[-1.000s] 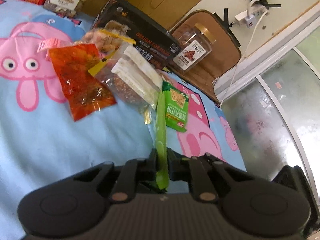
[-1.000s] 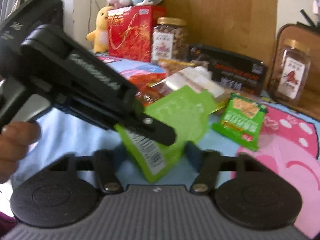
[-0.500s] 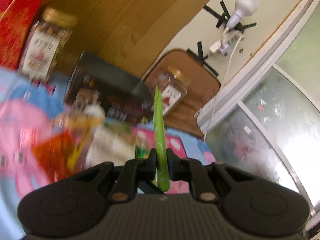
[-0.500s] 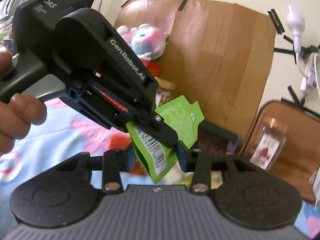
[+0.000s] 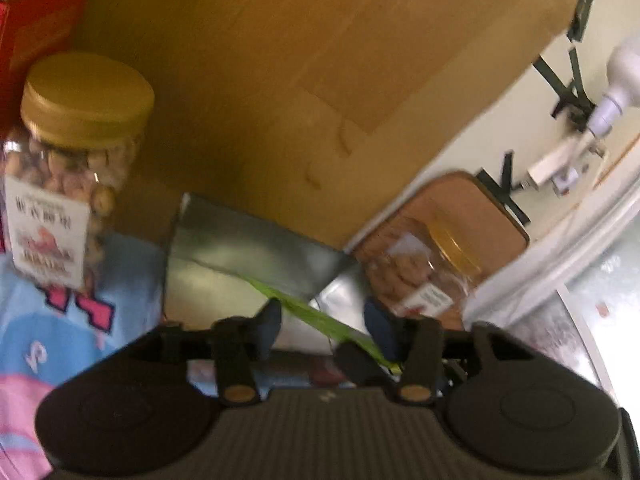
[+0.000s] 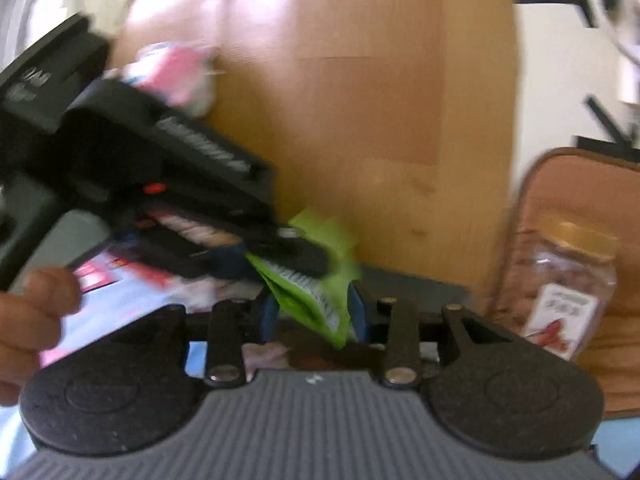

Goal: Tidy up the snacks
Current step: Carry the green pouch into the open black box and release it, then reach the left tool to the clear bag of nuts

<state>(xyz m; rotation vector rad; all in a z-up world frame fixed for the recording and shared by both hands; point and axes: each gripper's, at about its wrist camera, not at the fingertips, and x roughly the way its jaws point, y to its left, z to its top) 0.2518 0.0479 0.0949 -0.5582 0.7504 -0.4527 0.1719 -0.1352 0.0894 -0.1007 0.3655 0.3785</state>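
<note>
A green snack pouch [image 6: 316, 300] hangs in the air between both grippers. The pads of my right gripper [image 6: 314, 312] touch the pouch on both sides, and its jaws are closing on it. In the left wrist view the pouch [image 5: 320, 316] runs edge-on and slantwise across my left gripper [image 5: 324, 324]. The left jaws are opening, and the left-hand pad stands clear of the pouch. In the right wrist view one of the left gripper's fingers [image 6: 296, 254] lies over the pouch's top. Both views are blurred.
A gold-lidded nut jar [image 5: 68, 184] stands at the left beside a red box [image 5: 36, 20]. A dark box [image 5: 240, 248] and a second jar [image 6: 560, 288] sit against a wooden board [image 5: 280, 80] and a brown cushion [image 6: 580, 200]. A hand [image 6: 28, 320] holds the left gripper.
Both grippers rose and moved toward the back board with the pouch. The left jaws opened off the pouch. The right jaws narrowed onto it.
</note>
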